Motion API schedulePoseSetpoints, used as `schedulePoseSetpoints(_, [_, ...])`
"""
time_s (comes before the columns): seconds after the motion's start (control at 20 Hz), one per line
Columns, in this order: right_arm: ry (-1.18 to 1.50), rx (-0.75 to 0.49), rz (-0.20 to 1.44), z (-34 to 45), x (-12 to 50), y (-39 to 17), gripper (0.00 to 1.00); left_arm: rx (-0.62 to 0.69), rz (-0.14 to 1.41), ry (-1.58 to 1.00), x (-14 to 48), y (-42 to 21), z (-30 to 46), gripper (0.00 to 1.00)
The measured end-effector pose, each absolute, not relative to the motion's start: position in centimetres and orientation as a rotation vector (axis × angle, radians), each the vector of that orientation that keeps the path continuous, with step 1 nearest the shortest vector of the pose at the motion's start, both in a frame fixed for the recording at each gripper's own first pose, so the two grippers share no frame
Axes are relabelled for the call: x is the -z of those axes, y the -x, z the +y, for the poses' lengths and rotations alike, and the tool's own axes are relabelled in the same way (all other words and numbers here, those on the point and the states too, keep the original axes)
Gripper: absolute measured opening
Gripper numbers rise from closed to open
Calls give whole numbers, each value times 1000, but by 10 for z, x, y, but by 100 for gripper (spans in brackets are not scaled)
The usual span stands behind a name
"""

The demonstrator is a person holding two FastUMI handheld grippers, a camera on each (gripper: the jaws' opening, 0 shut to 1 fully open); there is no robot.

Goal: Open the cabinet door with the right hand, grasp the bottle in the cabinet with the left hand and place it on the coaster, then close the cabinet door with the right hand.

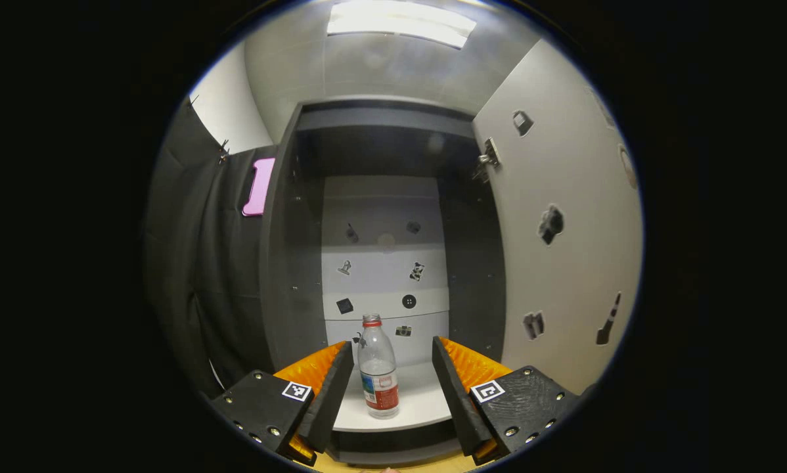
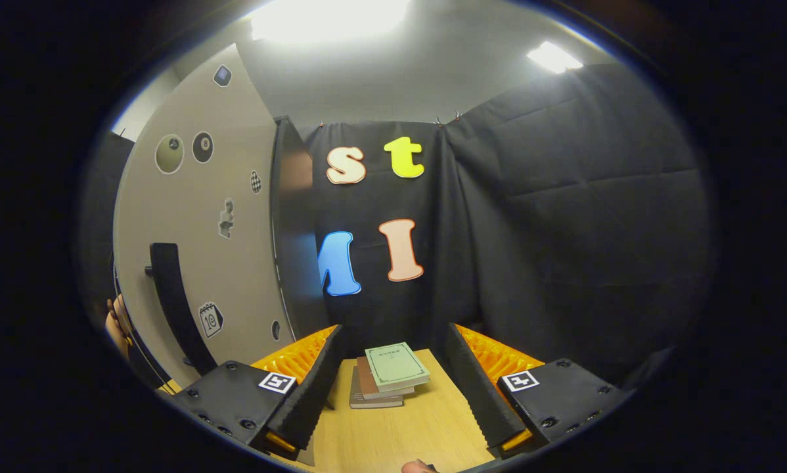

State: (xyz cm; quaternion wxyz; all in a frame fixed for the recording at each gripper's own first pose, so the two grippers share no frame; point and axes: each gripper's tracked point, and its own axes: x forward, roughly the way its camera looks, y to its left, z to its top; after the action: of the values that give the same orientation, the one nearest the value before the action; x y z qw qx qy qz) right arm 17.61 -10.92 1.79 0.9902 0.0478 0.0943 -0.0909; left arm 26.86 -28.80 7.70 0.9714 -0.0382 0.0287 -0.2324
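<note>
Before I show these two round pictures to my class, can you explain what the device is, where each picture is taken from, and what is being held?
A person holds a two-finger gripper in each hand, each carrying a camera looking along its fingers. In the left gripper view, the left gripper is open, its fingers either side of a bottle standing on the cabinet shelf, not gripping. The cabinet door stands open. In the right gripper view, the right gripper is open and holds nothing, above a wooden table with stacked books.

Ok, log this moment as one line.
door open | bottle upright in cabinet | left gripper open, around it | right gripper open
</note>
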Motion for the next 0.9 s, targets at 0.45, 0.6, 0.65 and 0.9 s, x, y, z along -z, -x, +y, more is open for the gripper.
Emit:
schedulePoseSetpoints(0.45, [-101,295,220,-116,4,-190,98,493,111,66,-34,-333,-307,70])
schedulePoseSetpoints(0.6, [-106,321,216,-117,5,-191,98,497,137,67,-16,-349,-313,70])
schedulePoseSetpoints(0.65, [-108,328,217,-118,5,-191,98,496,147,64,-11,-353,-313,70])
schedulePoseSetpoints(0.9, [-117,335,229,-118,9,-191,98,486,165,27,6,-371,-318,70])
